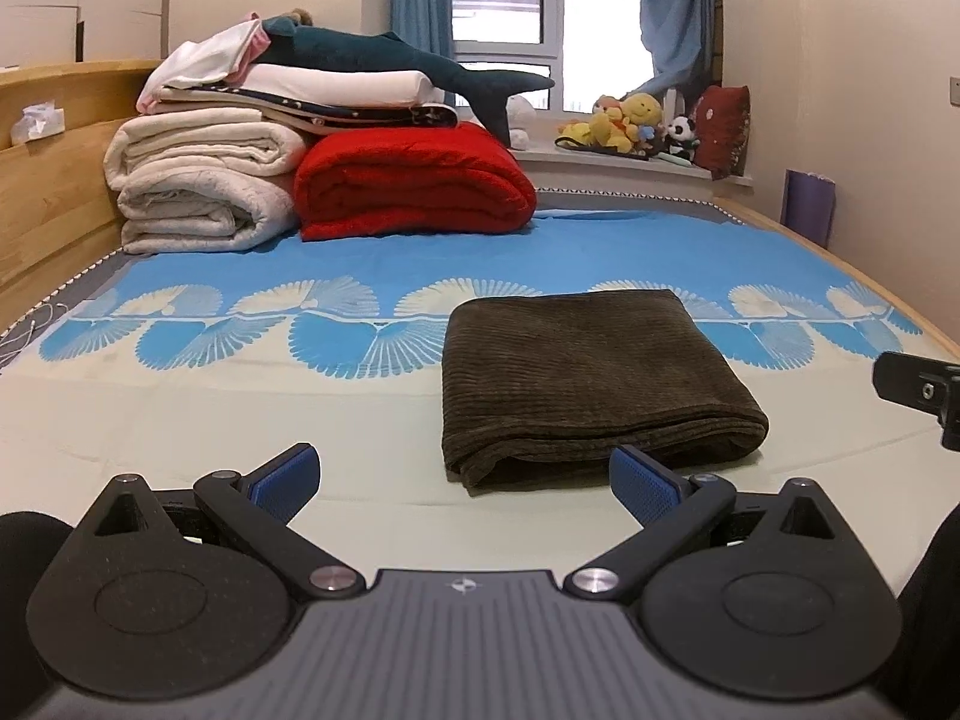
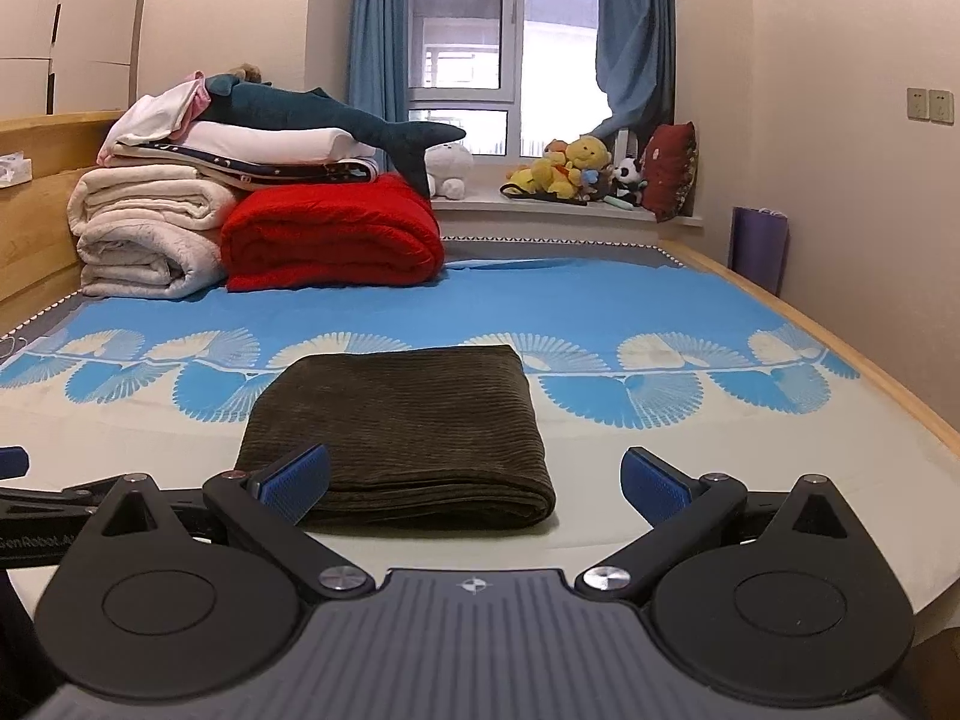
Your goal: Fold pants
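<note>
The dark brown corduroy pants (image 1: 588, 384) lie folded into a thick rectangle on the bed sheet (image 1: 180, 420). They also show in the right wrist view (image 2: 402, 432). My left gripper (image 1: 465, 480) is open and empty, just in front of the pants' near left edge. My right gripper (image 2: 474, 483) is open and empty, in front of the pants' near right corner. Part of the right gripper shows at the left view's right edge (image 1: 918, 390). A blue tip of the left gripper shows at the right view's left edge (image 2: 12, 461).
Folded white quilts (image 1: 198, 180) and a red blanket (image 1: 414, 180) are stacked at the bed's far left, with a plush shark (image 1: 408, 63) on top. Stuffed toys (image 1: 630, 123) sit on the window sill. The wooden bed frame (image 2: 840, 360) runs along the right.
</note>
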`<action>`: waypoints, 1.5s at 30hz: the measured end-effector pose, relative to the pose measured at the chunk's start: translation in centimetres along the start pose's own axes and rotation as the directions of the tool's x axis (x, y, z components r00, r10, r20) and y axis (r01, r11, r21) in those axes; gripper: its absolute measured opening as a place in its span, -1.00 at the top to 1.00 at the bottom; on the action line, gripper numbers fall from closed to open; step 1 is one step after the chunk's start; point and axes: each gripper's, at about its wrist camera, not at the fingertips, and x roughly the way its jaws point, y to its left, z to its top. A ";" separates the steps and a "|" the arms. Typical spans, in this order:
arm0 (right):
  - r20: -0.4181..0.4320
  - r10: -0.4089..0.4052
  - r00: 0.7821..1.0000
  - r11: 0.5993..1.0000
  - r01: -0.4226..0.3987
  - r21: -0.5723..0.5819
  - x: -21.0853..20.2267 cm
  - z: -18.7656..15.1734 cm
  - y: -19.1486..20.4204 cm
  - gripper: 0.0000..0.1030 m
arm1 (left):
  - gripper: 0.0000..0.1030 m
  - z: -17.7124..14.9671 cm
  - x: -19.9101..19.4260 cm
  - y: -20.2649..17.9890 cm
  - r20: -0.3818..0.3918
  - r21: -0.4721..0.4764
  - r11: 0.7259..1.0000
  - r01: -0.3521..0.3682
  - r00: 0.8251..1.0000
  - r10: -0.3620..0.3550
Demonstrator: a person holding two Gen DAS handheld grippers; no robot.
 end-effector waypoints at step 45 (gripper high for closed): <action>-0.011 0.018 1.000 0.999 -0.018 -0.049 0.3 -0.4 0.7 -0.99 | -0.99 0.0 0.0 0.9 -0.013 -0.033 0.999 0.013 1.000 -0.014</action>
